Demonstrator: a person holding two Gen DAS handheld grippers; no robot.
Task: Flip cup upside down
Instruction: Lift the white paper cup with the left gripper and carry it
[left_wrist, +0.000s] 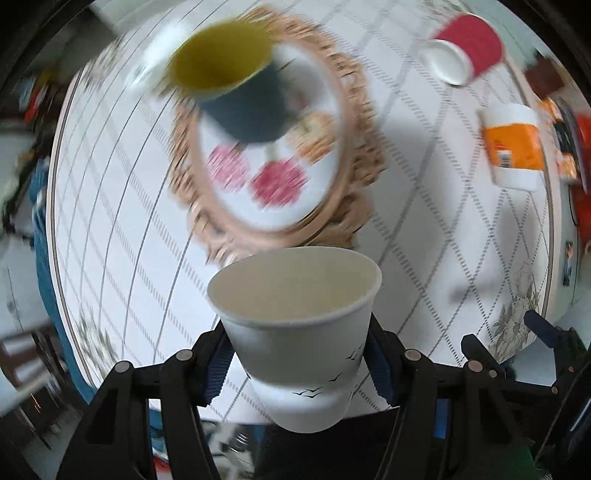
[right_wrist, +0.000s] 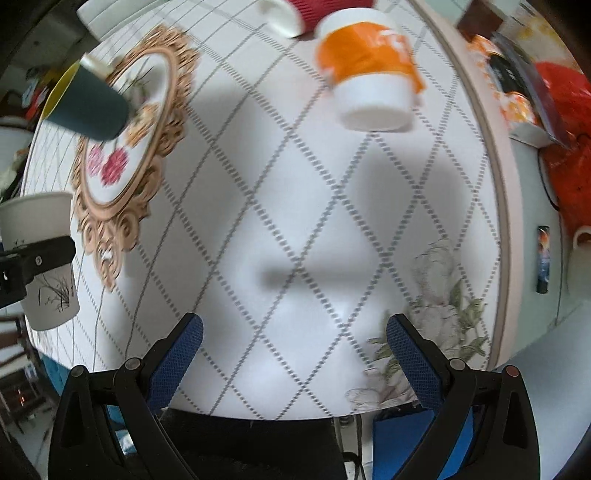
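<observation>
The left gripper (left_wrist: 295, 354) is closed on the white paper cup (left_wrist: 295, 332), which is clamped between the blue ribbed pads (left_wrist: 216, 369) at mid-height. The cup is held mouth up and slightly tilted in the lower centre of the left wrist view, with its base hanging over the near edge of the table (left_wrist: 424, 184). Small black birds are printed on its wall; in the right wrist view, at the left edge of the frame, a black grass sketch is seen on the same cup (right_wrist: 48, 266), with the black finger (right_wrist: 37, 258) across it.

The right gripper (right_wrist: 295, 350) is held wide open and empty, its blue pads (right_wrist: 177, 358) spread over the bare diamond-patterned cloth at the bottom of the frame.

An orange-banded white cup (right_wrist: 373, 77) stands upside down in the upper middle of the right wrist view; its white lettering is too blurred to be read. A barcode is visible on its band in the left wrist view (left_wrist: 513, 147). A red cup (left_wrist: 461, 48) lies on its side at upper right. A dark cup with a yellow interior (left_wrist: 236, 81) rests on the ornate floral mat (left_wrist: 273, 147) in the upper left.
</observation>
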